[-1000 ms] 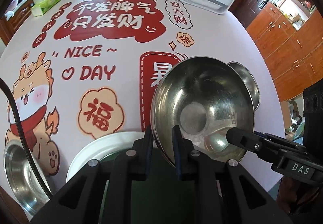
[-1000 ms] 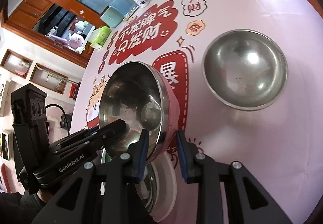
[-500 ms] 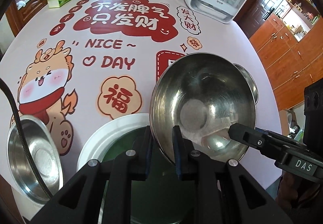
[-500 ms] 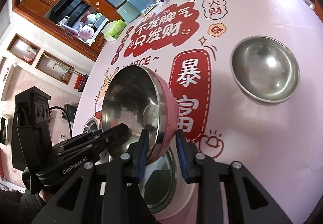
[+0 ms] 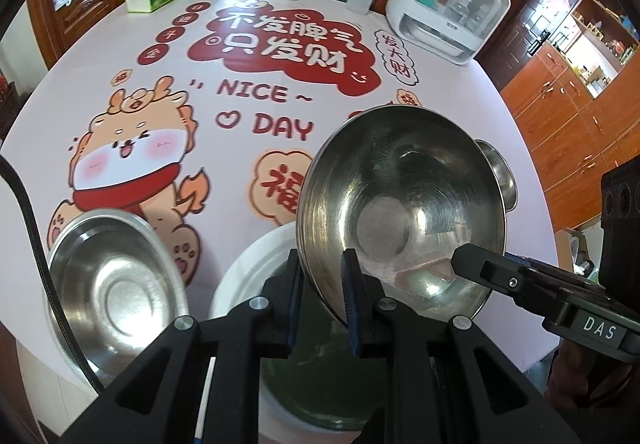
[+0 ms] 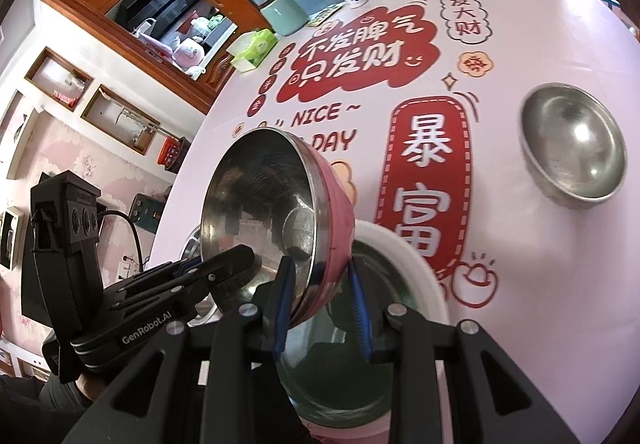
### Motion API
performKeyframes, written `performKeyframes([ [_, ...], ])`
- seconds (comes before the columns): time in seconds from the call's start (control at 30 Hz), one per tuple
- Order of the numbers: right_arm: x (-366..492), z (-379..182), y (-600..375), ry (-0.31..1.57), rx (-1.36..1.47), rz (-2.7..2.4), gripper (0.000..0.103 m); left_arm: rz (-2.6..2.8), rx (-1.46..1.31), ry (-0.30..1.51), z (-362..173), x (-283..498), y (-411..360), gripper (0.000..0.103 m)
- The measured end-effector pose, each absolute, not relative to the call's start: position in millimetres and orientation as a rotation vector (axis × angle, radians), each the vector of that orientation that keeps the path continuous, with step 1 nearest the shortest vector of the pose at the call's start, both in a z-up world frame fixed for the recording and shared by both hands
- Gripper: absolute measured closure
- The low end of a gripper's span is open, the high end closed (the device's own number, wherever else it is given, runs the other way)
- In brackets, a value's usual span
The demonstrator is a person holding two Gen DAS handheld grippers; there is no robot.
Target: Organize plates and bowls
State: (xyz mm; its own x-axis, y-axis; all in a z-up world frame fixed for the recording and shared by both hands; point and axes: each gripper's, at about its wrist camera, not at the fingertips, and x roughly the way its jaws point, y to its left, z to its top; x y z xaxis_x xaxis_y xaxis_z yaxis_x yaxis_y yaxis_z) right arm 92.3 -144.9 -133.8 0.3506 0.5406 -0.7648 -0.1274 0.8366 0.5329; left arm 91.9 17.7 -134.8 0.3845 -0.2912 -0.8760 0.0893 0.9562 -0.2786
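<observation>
Both grippers were matte black. The left gripper (image 5: 322, 284) had blue-edged fingers, silver screws and a trailing black cable (image 5: 30, 219). The right gripper (image 6: 322, 304), also blue-padded, bore white "DAS" lettering.

Left hand-held gripper (image 5: 322, 280), right hand-held gripper (image 6: 320, 298) — both clamped, angled down.

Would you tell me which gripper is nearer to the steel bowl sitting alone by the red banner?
Right. The right gripper, clamping the pink-sided bowl, has that lone steel bowl on its side; the left gripper grips the opposite rim, farther off.
</observation>
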Motion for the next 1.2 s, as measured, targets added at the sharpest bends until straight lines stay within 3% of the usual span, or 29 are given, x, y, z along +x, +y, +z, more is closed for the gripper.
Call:
performKeyframes([
  [1.2, 63.2, -143.5, 16.7, 1.183, 0.441, 0.434, 0.076, -0.248, -0.157, 1.211, -140.0, 62.3, 180.4, 0.086],
])
